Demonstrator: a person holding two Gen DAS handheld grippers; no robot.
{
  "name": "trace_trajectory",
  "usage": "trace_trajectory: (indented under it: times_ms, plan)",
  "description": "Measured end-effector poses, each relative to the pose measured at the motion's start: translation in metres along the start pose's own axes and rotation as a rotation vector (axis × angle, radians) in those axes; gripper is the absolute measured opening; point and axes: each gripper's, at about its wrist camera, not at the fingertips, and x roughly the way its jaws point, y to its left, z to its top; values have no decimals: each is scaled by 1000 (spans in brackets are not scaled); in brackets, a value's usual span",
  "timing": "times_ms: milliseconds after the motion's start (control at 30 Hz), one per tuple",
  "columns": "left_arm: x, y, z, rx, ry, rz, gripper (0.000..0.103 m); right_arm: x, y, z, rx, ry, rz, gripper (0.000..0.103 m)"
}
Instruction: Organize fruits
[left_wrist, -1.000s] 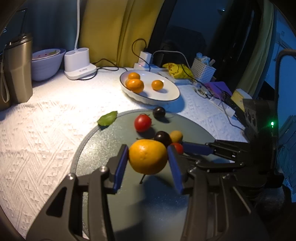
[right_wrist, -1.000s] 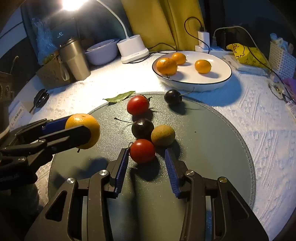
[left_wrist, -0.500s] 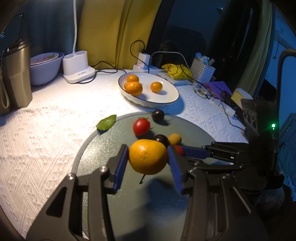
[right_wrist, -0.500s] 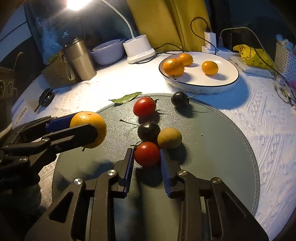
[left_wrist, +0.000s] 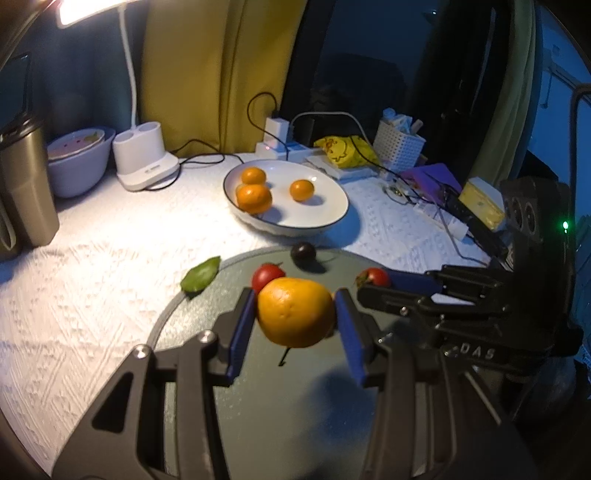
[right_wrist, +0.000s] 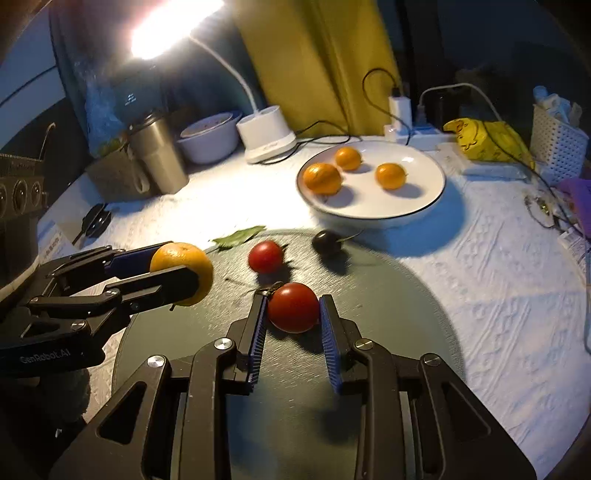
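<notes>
Lamplit worktop (left_wrist: 92, 280), both tools loaded above the grey mat (right_wrist: 388, 295): left tool (left_wrist: 295, 314) clamps an orange (left_wrist: 295, 312), right tool (right_wrist: 293, 308) pinches a tomato (right_wrist: 293, 306). Squeeze harder and the tomato could burst; ease off and it drops.

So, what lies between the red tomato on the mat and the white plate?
In the right wrist view, a dark cherry lies on the mat between the tomato and the plate.

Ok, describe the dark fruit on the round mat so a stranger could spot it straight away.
Start at the round grey-green mat in front of the white oval plate of oranges. At the mat's far edge, nearest that plate, lies a small dark purple round fruit. Its near-black skin and thin stem set it apart from the red tomato beside it.
</notes>
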Motion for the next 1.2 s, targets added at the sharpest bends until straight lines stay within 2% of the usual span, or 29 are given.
trace_trajectory:
  times_ms: [467,1200]
  plan:
    - [24,-6,32,33,2,7,45,-2,-36,28,19,-41,-16,30]
    - [94,0,81,68,29,-9,45,35,-88,80,12,-43,-58,30]
